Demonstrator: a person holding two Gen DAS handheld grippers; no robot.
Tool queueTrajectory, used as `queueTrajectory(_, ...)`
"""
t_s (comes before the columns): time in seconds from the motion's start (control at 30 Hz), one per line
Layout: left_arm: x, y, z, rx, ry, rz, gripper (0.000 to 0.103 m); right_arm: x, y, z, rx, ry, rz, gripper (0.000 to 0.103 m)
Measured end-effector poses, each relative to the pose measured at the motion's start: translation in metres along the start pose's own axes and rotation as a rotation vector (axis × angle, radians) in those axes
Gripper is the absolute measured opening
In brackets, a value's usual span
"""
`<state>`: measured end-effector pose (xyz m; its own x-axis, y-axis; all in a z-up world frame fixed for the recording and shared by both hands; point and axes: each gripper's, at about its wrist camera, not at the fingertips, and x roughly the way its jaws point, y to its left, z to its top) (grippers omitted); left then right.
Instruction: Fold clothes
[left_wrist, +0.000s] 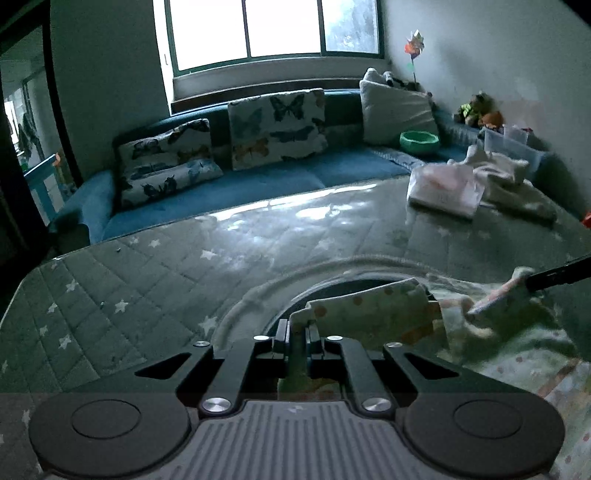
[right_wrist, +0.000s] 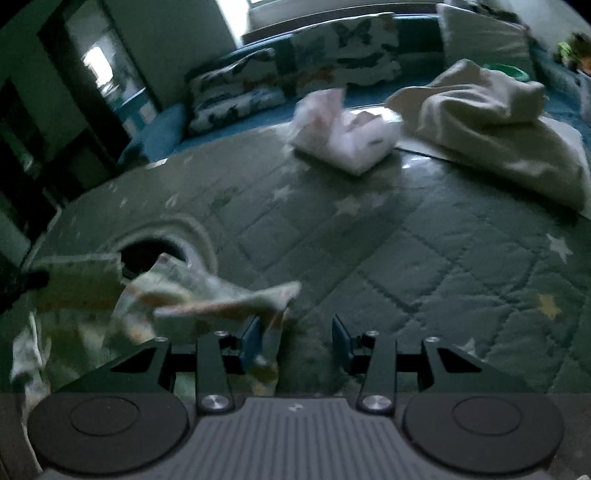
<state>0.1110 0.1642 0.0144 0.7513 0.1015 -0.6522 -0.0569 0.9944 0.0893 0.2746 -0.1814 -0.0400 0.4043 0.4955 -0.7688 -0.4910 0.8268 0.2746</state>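
A pale patterned garment (left_wrist: 373, 314) with dots lies bunched at the near side of the grey star-quilted cover (left_wrist: 147, 280). My left gripper (left_wrist: 297, 339) is shut on one edge of it and lifts that edge. In the right wrist view the same garment (right_wrist: 192, 299) stretches from the left gripper's dark tip (right_wrist: 26, 284) at the left border towards my right gripper (right_wrist: 297, 339). That gripper's jaws stand apart, and a corner of the cloth hangs against its left finger (right_wrist: 253, 338) without being pinched. A dark round opening with a ribbed rim (right_wrist: 162, 251) shows behind the garment.
A folded white and pink pile (right_wrist: 347, 136) and a loose cream cloth (right_wrist: 491, 118) lie at the far right of the cover. Behind it stands a blue sofa (left_wrist: 295, 177) with butterfly cushions (left_wrist: 277, 125) and a green bowl (left_wrist: 419, 142).
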Motion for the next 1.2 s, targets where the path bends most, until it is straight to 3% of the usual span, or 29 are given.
queueTrajectory(0.1,0.002,0.008,-0.004,-0.022,0.018,0.01,0.009,-0.003,0.021,-0.008,-0.15,0.045,-0.049,0.043)
queueTrajectory(0.2,0.006,0.015,-0.008,-0.037,0.037,0.006,0.009,-0.01,0.03,-0.014,-0.208,0.07,-0.046,0.043)
queueTrajectory(0.43,0.02,0.018,-0.011,-0.049,0.076,0.005,0.009,0.003,0.015,0.018,-0.034,0.008,0.023,0.043)
queueTrajectory(0.53,0.021,0.021,-0.011,-0.053,0.075,0.004,0.009,0.023,0.019,0.023,-0.057,0.012,-0.014,0.041)
queueTrajectory(0.57,0.02,0.022,-0.01,-0.054,0.073,0.001,0.009,0.027,0.022,0.023,-0.077,0.003,-0.025,0.038)
queueTrajectory(0.6,0.019,0.023,-0.009,-0.053,0.068,-0.001,0.009,0.029,0.027,0.023,-0.109,0.004,-0.026,0.017)
queueTrajectory(0.63,0.019,0.023,-0.007,-0.051,0.063,-0.003,0.009,0.03,0.031,0.024,-0.132,0.008,-0.025,0.01)
queueTrajectory(0.7,0.02,0.023,-0.003,-0.048,0.052,0.002,0.009,0.03,0.043,0.025,-0.194,-0.012,-0.06,0.004)
queueTrajectory(0.8,0.025,0.025,0.004,-0.056,0.031,0.019,0.009,0.024,0.055,0.031,-0.263,-0.106,-0.117,0.003)
queueTrajectory(0.93,0.042,0.025,0.009,-0.063,0.018,0.03,0.009,0.037,0.058,0.039,-0.284,-0.141,-0.205,0.005)
queueTrajectory(1.1,0.067,0.025,0.004,-0.062,0.055,0.046,0.015,0.044,0.056,0.038,-0.27,-0.12,-0.231,0.021)
queueTrajectory(1.17,0.067,0.03,0.001,-0.081,0.06,0.042,0.022,0.037,0.06,0.034,-0.292,-0.114,-0.2,0.024)
queueTrajectory(1.2,0.065,0.033,0.0,-0.089,0.06,0.044,0.026,0.034,0.062,0.032,-0.298,-0.111,-0.185,0.041)
